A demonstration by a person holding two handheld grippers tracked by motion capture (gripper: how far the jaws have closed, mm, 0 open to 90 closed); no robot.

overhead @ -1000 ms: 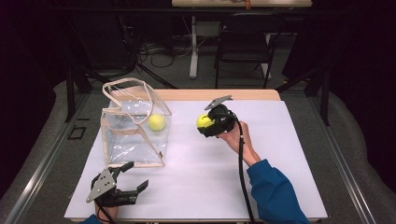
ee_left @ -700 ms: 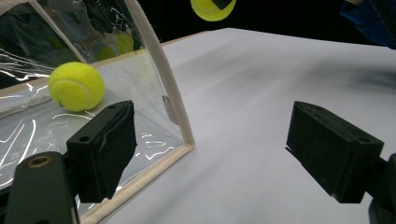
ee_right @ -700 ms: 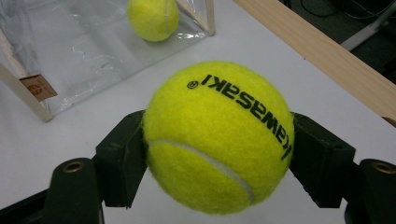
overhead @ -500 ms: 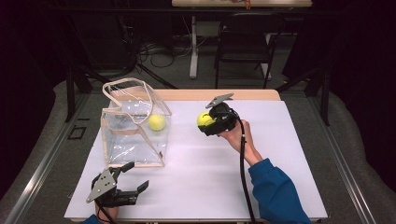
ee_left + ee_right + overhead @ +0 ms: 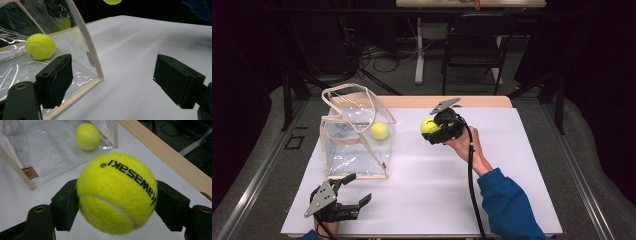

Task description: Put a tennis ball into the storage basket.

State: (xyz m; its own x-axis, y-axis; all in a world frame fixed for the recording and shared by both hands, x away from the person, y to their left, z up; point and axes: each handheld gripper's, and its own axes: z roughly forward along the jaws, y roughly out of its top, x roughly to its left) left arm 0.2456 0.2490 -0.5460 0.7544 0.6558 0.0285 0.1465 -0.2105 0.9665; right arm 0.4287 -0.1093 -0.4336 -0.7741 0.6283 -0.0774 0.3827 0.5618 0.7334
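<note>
Tennis balls (image 5: pixel 428 126): two; bag (image 5: pixel 343 160): one

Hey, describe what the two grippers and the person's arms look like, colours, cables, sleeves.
Both grippers are black with two blocky black jaws. The left gripper and the right gripper each carry a grey three-cornered plate on top. A black cable trails from the right one along the forearm. The right arm wears a blue sleeve.

Dim room beyond the white table (image 5: pixel 522 165): black chair (image 5: pixel 475 47), floor cables (image 5: pixel 379 52), grey floor (image 5: pixel 592 165).
</note>
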